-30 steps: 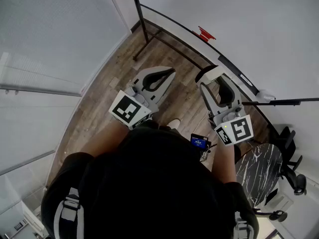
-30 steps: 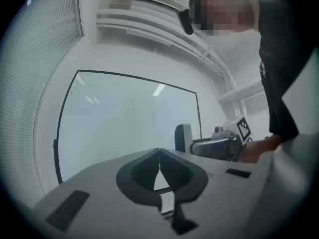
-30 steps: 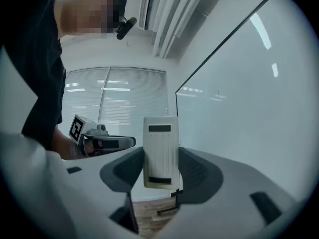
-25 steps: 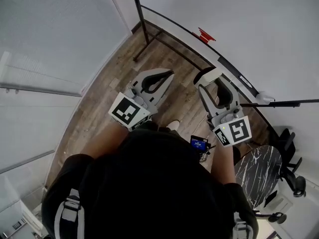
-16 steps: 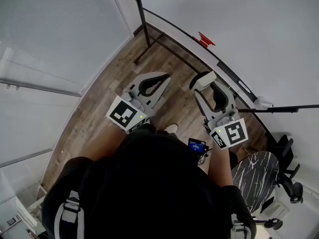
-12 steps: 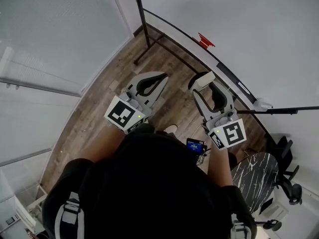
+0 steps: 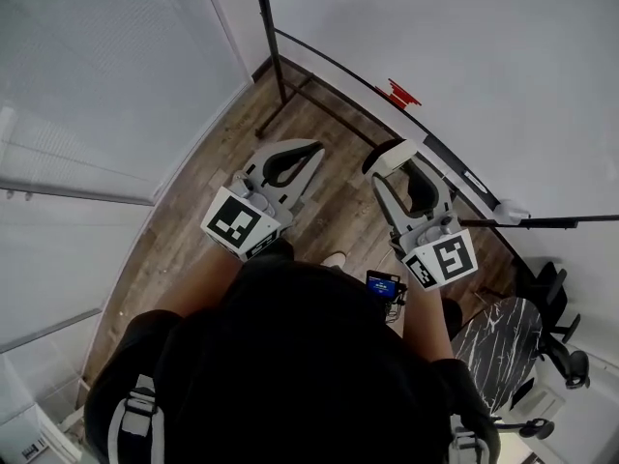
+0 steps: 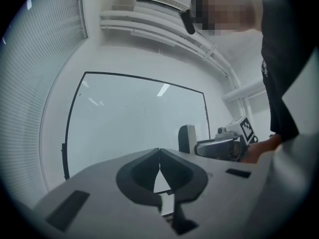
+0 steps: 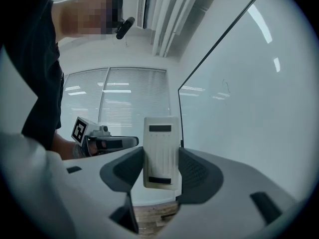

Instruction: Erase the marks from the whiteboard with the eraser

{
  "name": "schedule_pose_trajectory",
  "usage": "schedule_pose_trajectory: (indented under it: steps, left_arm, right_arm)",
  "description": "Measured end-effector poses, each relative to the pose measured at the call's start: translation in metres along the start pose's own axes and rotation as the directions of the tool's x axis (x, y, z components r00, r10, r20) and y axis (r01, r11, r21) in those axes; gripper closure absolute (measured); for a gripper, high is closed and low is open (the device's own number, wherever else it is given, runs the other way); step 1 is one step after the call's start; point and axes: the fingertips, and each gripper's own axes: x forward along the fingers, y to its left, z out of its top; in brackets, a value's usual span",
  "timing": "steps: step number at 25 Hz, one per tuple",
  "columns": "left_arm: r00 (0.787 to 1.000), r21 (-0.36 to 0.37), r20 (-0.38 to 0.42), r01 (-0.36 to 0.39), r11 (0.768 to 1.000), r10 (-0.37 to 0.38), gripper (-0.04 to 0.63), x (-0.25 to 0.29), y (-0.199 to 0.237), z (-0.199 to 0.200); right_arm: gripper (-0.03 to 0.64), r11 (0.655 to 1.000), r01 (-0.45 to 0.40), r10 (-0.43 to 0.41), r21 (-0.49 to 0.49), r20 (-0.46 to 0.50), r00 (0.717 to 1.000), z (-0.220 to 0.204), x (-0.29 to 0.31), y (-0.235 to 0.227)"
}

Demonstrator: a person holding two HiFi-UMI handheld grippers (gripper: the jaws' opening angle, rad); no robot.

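Black shirt (image 7: pixel 290 356); white left gripper (image 7: pixel 311 148), right gripper (image 7: pixel 395 159), checker-marked cubes (image 7: pixel 235 225).

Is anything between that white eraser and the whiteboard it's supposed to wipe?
Nothing. In the right gripper view the eraser, clamped in the right gripper, sits apart from the whiteboard, only air between. The head view shows wooden floor below.

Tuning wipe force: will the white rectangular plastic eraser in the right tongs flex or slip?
The white plastic eraser is probably stiff: edges look straight under the right tongs' squeeze. Likely light: a slim block. Smooth sides and overhang past the pads might let it pivot.
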Motion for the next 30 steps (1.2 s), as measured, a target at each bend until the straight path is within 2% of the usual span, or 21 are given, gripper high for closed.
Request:
schedule_pose_trajectory:
  steps: [11, 15, 22, 30]
  left_arm:
    - [0.994, 0.002, 0.015, 0.106, 0.994, -0.106, 0.591, -0.019, 0.113, 0.007]
    - [0.988, -0.022, 0.016, 0.151, 0.988, -0.15, 0.591, -0.027, 0.142, 0.002]
    - [0.979, -0.039, 0.02, 0.205, 0.978, -0.205, 0.591, -0.022, 0.171, -0.003]
    - [0.971, -0.045, 0.008, 0.238, 0.97, -0.238, 0.591, 0.023, 0.184, -0.011]
  right_arm:
    - [0.397, 0.993, 0.114, -0.114, 0.008, -0.011, 0.993, 0.006, 0.111, 0.018]
    - [0.396, 0.988, 0.154, -0.153, 0.011, -0.022, 0.988, 0.002, 0.142, 0.026]
    - [0.397, 0.974, 0.224, -0.223, 0.014, -0.056, 0.973, -0.007, 0.162, 0.026]
    - [0.396, 0.963, 0.268, -0.267, 0.026, -0.045, 0.963, -0.011, 0.167, -0.019]
